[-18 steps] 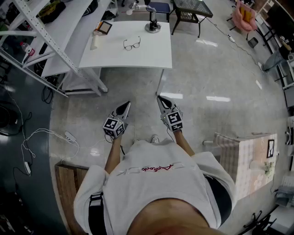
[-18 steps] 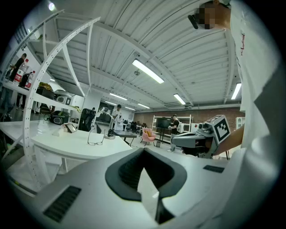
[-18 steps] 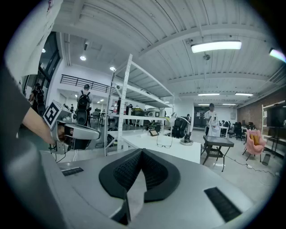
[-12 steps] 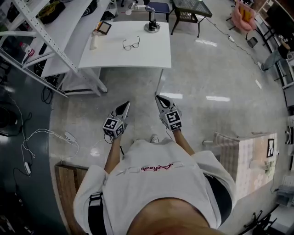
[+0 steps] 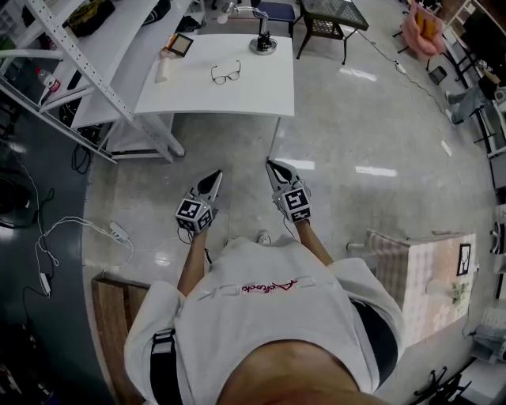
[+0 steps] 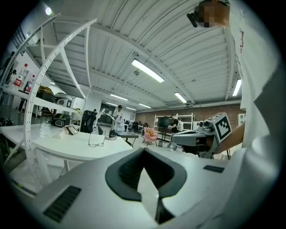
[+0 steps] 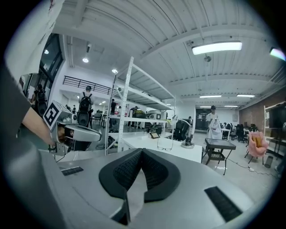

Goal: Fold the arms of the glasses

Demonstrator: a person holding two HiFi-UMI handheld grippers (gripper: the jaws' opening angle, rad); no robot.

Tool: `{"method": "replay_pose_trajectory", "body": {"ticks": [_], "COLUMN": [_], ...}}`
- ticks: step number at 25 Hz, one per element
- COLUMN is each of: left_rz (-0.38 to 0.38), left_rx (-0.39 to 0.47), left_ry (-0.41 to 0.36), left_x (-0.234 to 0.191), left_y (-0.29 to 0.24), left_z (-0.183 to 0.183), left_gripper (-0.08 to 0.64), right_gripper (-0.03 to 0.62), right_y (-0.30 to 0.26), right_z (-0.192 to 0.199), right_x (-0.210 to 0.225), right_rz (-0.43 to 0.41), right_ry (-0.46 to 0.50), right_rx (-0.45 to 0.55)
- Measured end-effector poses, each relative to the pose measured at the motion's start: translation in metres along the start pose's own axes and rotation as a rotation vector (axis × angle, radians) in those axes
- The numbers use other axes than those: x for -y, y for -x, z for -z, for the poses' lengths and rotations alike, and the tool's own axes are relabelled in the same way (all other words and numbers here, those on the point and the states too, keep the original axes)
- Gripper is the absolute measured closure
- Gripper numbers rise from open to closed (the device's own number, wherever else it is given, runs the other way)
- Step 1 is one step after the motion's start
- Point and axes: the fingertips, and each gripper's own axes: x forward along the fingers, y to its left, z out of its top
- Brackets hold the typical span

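Dark-rimmed glasses (image 5: pixel 226 75) lie with arms unfolded on the white table (image 5: pixel 253 99), far ahead of me. Both grippers hang over the floor, well short of the table. My left gripper (image 5: pixel 213 179) is shut with nothing in it, and so is my right gripper (image 5: pixel 272 165). The left gripper view has the glasses (image 6: pixel 96 139) standing small on the table (image 6: pixel 67 150), beyond the closed jaw tip (image 6: pixel 143 150), with the right gripper (image 6: pixel 199 137) alongside. From the right gripper view the glasses (image 7: pixel 165 144) sit past its closed tip (image 7: pixel 141 151).
On the table stand a black round-based stand (image 5: pixel 263 43), a small framed tablet (image 5: pixel 179 45) and a white object (image 5: pixel 163 71). A white shelving rack (image 5: pixel 75 67) runs at the left. A power strip with cable (image 5: pixel 118 232) lies on the floor. A black side table (image 5: pixel 328 16) stands behind.
Both grippers have shifted slightly forward toward the table as the person steps ahead. Both stay shut and hold nothing.
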Motion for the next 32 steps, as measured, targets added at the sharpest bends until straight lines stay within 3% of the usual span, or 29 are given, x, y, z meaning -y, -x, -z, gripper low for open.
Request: {"method": "replay_pose_trajectory", "body": {"ticks": [20, 32], "left_rz": [-0.054, -0.081], "left_rx": [-0.034, -0.04], "left_ry": [0.017, 0.037], "left_x": [0.03, 0.007], "left_y": [-0.045, -0.064], "left_z": [0.021, 0.023], "left_gripper": [0.534, 0.534], "right_gripper": [0.586, 0.586], "right_y": [0.007, -0.025], "right_z": [0.042, 0.05], "right_x": [0.04, 0.052], "right_rz": [-0.092, -0.134], "right_ry": [-0.035, -0.02], "right_rx": [-0.054, -0.066]}}
